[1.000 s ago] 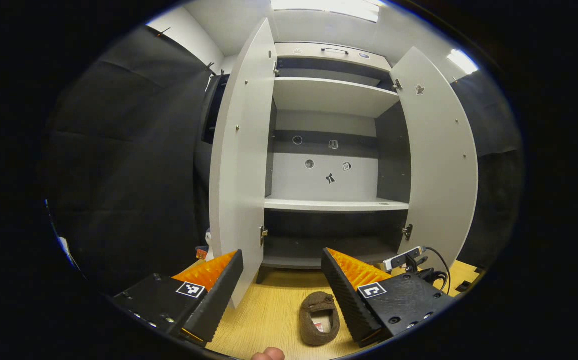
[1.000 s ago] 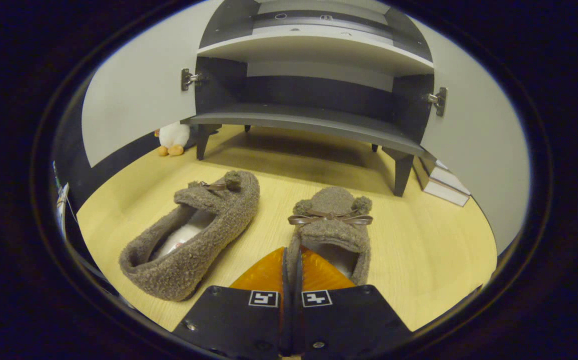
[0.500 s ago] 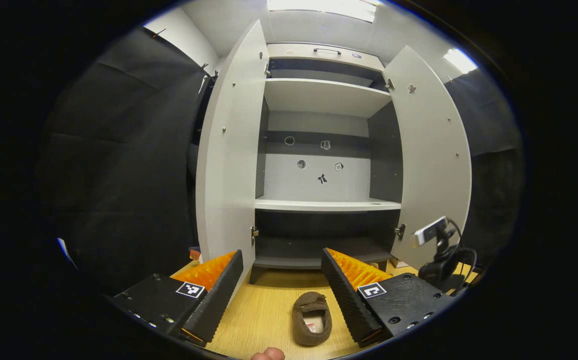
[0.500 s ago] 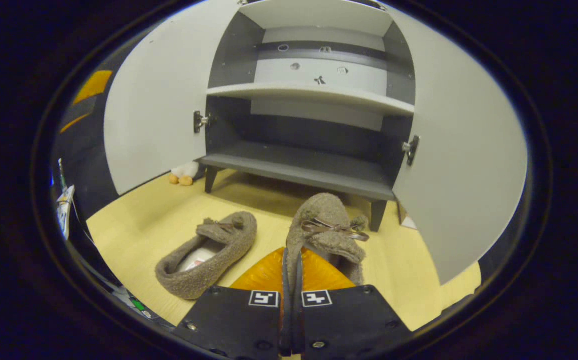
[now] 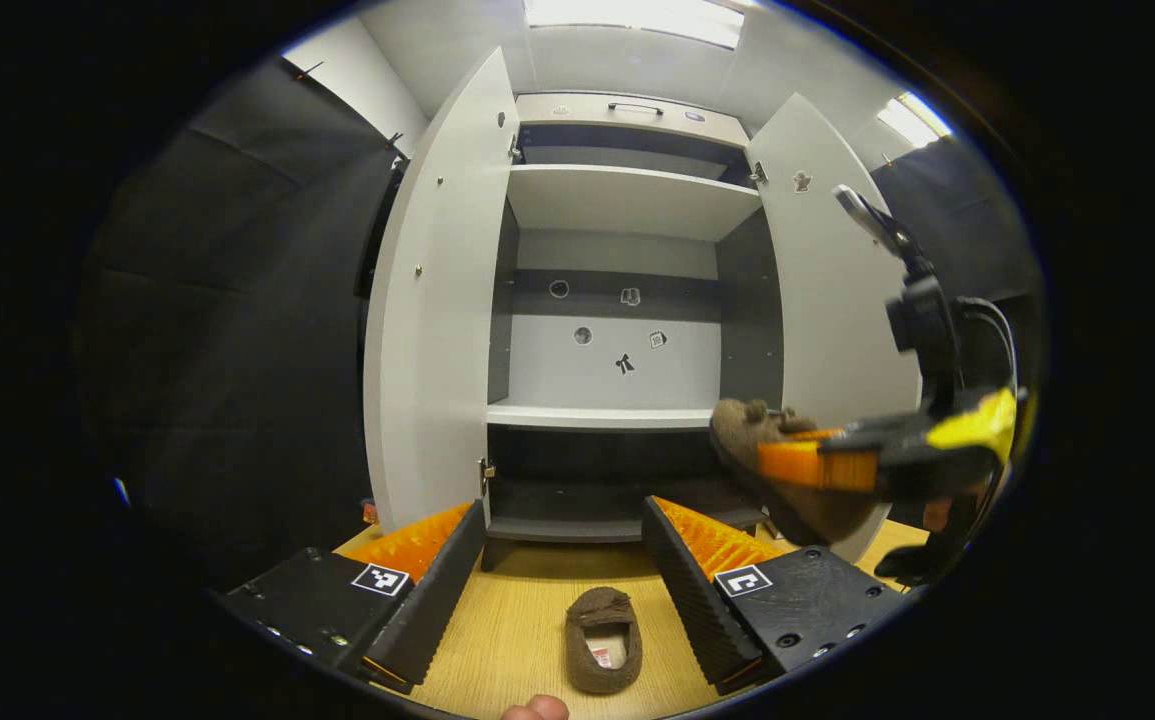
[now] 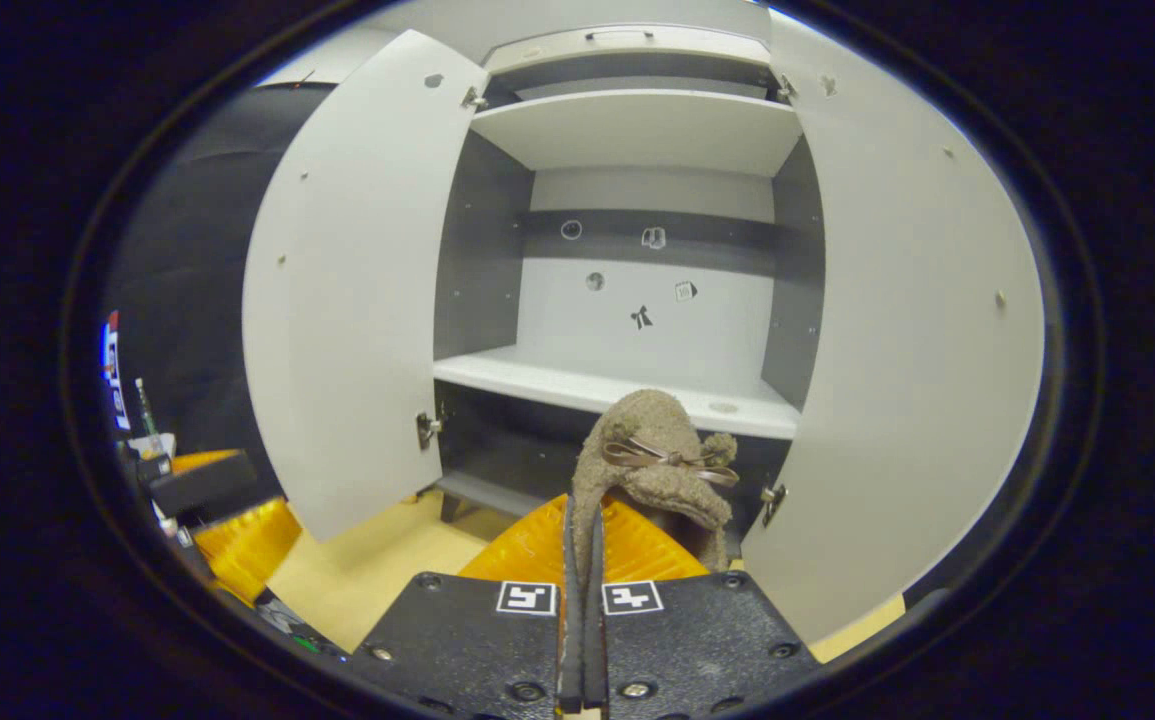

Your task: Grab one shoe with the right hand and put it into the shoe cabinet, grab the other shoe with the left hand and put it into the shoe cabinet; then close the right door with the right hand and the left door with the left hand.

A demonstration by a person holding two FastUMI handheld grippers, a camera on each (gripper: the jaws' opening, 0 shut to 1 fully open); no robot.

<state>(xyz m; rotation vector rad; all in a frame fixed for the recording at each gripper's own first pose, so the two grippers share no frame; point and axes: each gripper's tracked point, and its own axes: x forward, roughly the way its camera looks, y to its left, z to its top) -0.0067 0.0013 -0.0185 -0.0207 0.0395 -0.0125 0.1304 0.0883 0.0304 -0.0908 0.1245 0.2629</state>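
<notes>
Since a second ago the right tool [image 6: 580, 560] has lifted the fuzzy brown slipper with a ribbon bow [image 6: 652, 455] off the wooden floor [image 5: 527, 640] to the height of the grey two-door shoe cabinet's [image 6: 637, 130] middle shelf, centre frame. First placement looks close. Its jaws are pinched nearly together on the slipper's edge. The left tool [image 5: 562, 560] hangs wide apart, holding nothing; the second brown slipper [image 5: 602, 625] lies on the floor at bottom centre, between its fingers.
</notes>
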